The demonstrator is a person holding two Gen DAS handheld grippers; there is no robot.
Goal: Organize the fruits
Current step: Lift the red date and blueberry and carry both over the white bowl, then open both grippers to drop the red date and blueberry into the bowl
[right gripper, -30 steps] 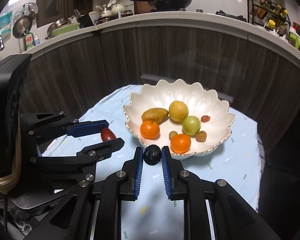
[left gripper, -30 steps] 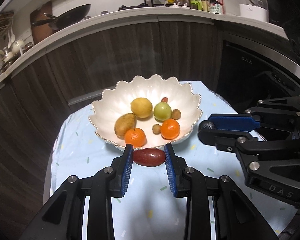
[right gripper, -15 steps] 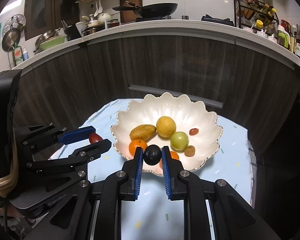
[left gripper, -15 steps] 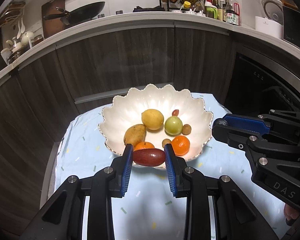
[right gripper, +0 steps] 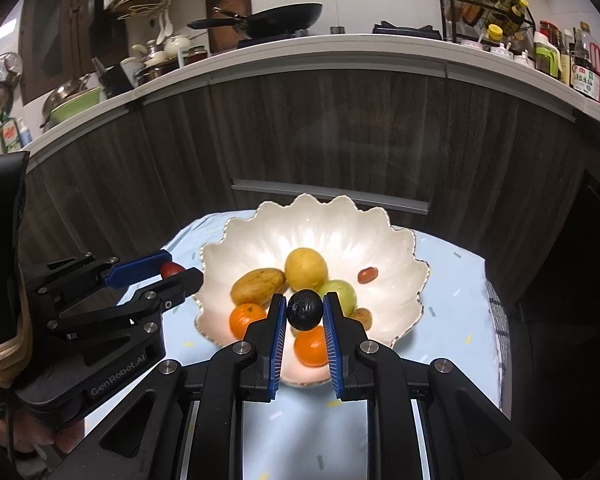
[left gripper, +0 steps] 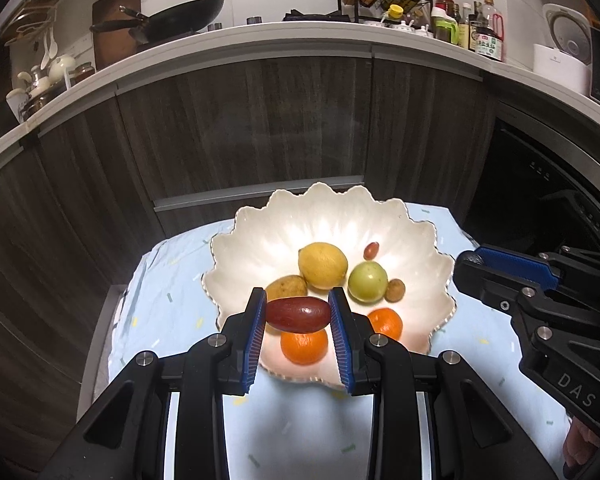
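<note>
Risk of dropping early: either fruit released short of the rim could roll off onto the light blue cloth. Left hand-held gripper clamped on a long red fruit, held crosswise at lower centre of frame, over the near rim of the white scalloped bowl. Right hand-held gripper pinched nearly closed around a small dark wrinkled fruit, likewise above the near edge.
</note>
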